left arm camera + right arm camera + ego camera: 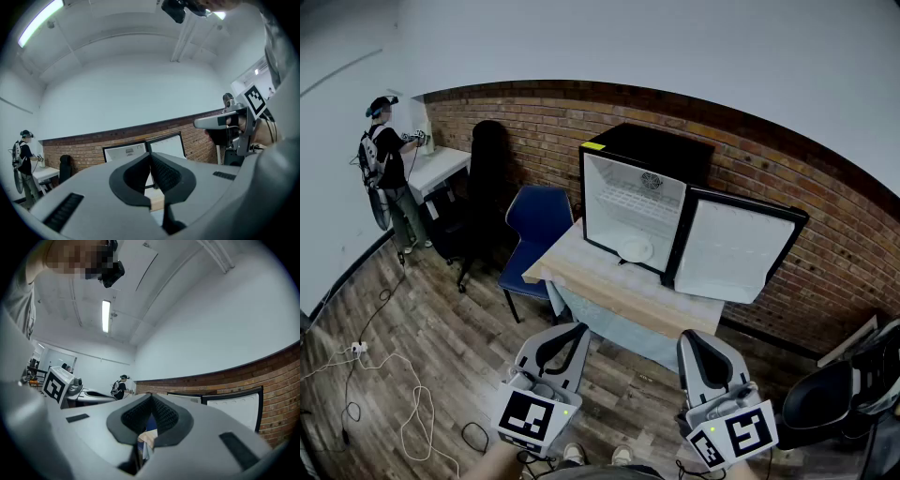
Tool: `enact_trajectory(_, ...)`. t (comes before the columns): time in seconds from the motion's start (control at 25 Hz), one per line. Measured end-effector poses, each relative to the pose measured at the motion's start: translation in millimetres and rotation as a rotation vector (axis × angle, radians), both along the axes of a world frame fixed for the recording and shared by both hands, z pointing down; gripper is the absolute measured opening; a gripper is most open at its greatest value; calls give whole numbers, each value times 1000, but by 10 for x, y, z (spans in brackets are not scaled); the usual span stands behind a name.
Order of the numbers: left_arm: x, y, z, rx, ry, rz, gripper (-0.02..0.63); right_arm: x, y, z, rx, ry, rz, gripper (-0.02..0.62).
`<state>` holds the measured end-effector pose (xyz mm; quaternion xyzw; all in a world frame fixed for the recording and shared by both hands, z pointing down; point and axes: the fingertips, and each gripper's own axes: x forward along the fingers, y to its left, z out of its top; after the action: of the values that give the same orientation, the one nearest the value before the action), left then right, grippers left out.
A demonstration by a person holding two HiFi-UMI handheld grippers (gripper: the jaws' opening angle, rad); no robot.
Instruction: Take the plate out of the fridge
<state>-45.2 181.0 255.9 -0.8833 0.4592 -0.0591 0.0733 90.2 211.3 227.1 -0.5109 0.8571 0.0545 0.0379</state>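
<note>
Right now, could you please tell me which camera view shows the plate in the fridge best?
The head view: the white plate lies in plain sight on the bottom of the open fridge. The left gripper view shows the fridge small and far, with no plate discernible. The right gripper view shows its door, no plate.

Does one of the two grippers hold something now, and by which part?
Nothing is held. The left gripper and the right gripper are shut and empty; the plate lies inside the fridge.
</note>
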Motion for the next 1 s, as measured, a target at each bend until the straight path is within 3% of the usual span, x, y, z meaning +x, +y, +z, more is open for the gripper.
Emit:
enact_trajectory(0.76,193,-93,63,1,-30,-35,18,182,-160,116,-12,4,-20,29)
enact_trajectory(1.0,297,-115,110,36,-79,-51,18,282,-195,135,0,-10,-53,31)
